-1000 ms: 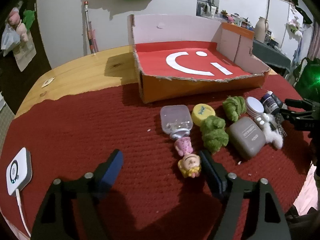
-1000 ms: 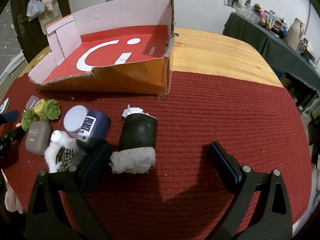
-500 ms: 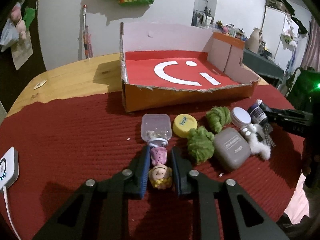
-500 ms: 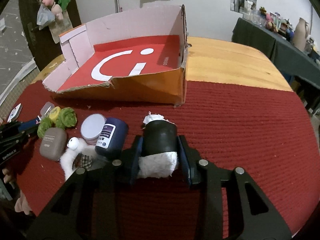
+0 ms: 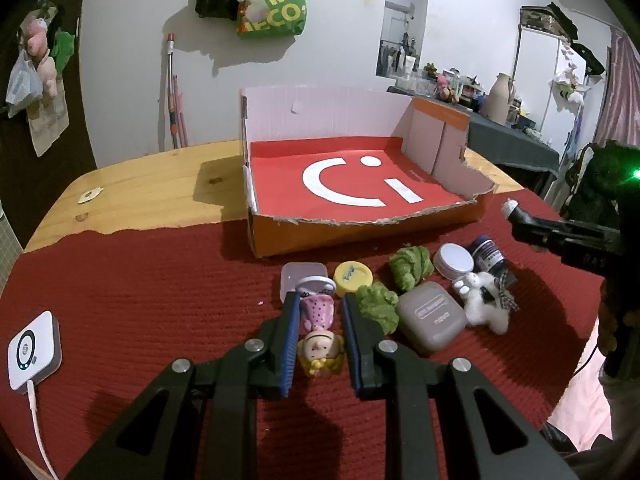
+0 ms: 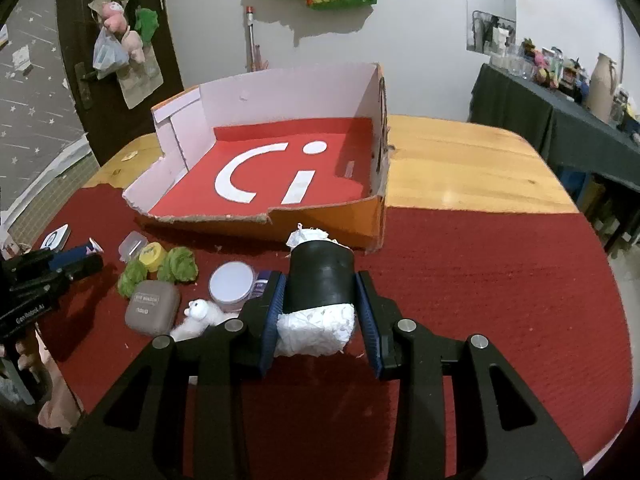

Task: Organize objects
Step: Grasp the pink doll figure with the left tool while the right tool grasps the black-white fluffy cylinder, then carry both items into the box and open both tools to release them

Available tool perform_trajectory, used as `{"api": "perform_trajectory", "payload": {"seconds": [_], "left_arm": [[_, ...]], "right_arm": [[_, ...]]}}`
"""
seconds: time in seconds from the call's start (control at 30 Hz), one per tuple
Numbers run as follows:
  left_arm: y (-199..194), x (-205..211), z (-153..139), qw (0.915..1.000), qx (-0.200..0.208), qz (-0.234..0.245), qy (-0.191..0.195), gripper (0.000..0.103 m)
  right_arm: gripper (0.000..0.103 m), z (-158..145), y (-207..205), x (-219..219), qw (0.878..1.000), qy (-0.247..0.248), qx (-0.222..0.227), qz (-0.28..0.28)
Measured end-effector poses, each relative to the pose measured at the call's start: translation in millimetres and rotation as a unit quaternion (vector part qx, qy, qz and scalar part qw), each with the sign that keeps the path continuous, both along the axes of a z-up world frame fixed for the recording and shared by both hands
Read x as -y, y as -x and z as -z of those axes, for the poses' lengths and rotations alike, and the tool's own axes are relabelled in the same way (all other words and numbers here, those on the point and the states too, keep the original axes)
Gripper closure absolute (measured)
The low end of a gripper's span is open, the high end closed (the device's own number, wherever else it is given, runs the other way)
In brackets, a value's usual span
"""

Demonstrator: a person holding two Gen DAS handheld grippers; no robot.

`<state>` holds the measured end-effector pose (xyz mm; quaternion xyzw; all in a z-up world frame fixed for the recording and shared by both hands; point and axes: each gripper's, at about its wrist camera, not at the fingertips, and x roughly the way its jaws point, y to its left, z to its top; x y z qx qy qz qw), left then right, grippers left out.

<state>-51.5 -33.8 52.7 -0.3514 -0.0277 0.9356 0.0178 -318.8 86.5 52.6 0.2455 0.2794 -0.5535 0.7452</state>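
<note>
Two handheld tools are being shown at the pick-up step of a tidying task, each one clamped on an item in front of an open cardboard tray point(image 5: 360, 236) with a red floor and a torn front wall. The left tool point(image 5: 319, 320) is gripping a small doll figurine point(image 5: 318, 332) in a pink dotted dress, its blue pads point(image 5: 291, 332) being pressed against the doll's sides. The doll is being held just in front of the tray, beside a yellow lid point(image 5: 353, 277) and a green fuzzy ball point(image 5: 378, 306), with a grey case point(image 5: 433, 322) further to its right. The right tool point(image 6: 320, 312) is gripping a black cylinder point(image 6: 321, 276) stuffed with crumpled white paper point(image 6: 316, 330), which is being held just short of the tray's front wall, near its right corner. Both items appear to be raised slightly off the red cloth point(image 6: 500, 300) covering the tabletop, though contact cannot be ruled out. The tray is judged to be the destination and nothing is lying in it yet. The next move is judged to call for both items being carried forward and lifted clear of the ragged front edge, then lowered onto the red floor before the grips are released.
</note>
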Motion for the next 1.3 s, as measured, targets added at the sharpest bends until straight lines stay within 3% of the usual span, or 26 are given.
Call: {"api": "perform_trajectory", "payload": {"seconds": [0.33,0.67,0.93,1.3], "left_arm": [[4.1,5.3,-16.3,0.9997,-0.021,-0.011,0.011,0.081],[40.2,7.2,-41.4,0.9993,-0.032,0.01,0.017,0.081],[91.5,5.6,-34.8,0.9984,0.018,0.032,0.043,0.081],[147.5,3.7,-4.2,0.9895,0.094,0.061,0.092,0.081]], "right_arm": [[0.069,-10.5,0.7,3.5,1.0,0.016,0.003,-0.006],[0.069,-36.9,-12.0,33.7,0.999,0.039,-0.015,-0.033],[0.069,-33.9,-26.5,77.6,0.997,0.008,-0.052,-0.063],[0.069,1.0,-38.4,137.4,0.987,-0.076,-0.107,-0.096]]}}
